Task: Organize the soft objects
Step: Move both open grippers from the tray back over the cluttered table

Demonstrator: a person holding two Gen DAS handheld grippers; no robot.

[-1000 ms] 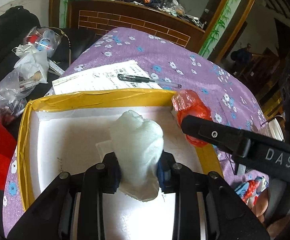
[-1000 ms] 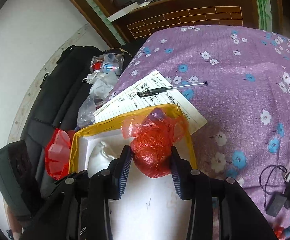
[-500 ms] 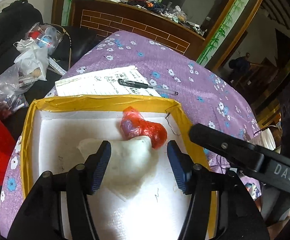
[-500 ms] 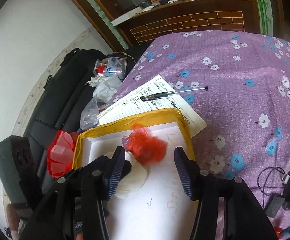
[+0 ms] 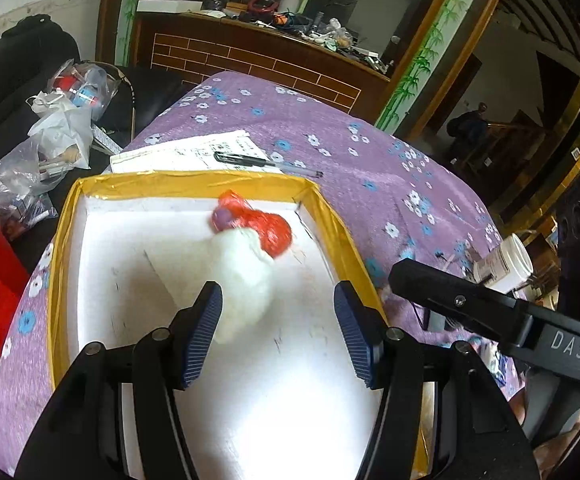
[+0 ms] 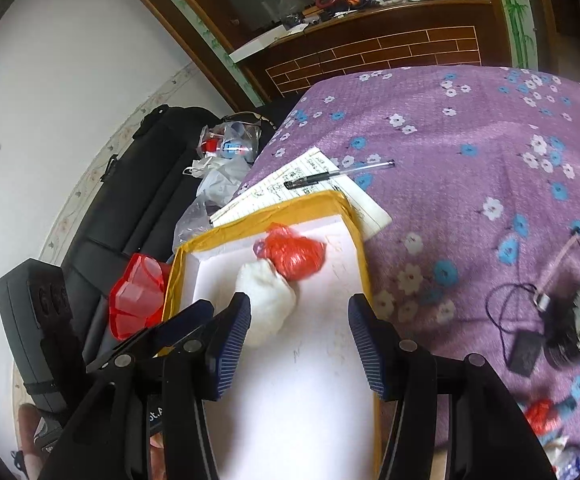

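Left wrist view: the left gripper (image 5: 278,328) is hanging over the box (image 5: 62,264) with its jaws standing apart and nothing between the pads; the white wad is lying just beyond the left pad, not pinched.
Right wrist view: the right gripper (image 6: 297,344) is likewise gaping over the white floor of the box (image 6: 363,264), gripping nothing.
Step in hand: both soft pieces are lying released inside the box, so this is looking like the end of a drop-off.
White wad (image 5: 242,276): it is resting on the box floor, fluffy and cotton-like, slightly blurred, touching the red bundle at its far end.
Red bundle (image 5: 262,228): it is sitting near the far right corner of the box, a crinkled red plastic wrap with something purplish showing at one end.
Next move: probably the grippers are needing to clear the yellow-taped rim and seek more soft items; a red-and-blue scrap (image 6: 545,416) on the purple cloth (image 6: 469,152) is a likely candidate, though it is too blurred to identify.
Bystanders: a pen (image 6: 337,174) is lying on a sheet of paper (image 6: 369,212) behind the box, apparently no part of the job.
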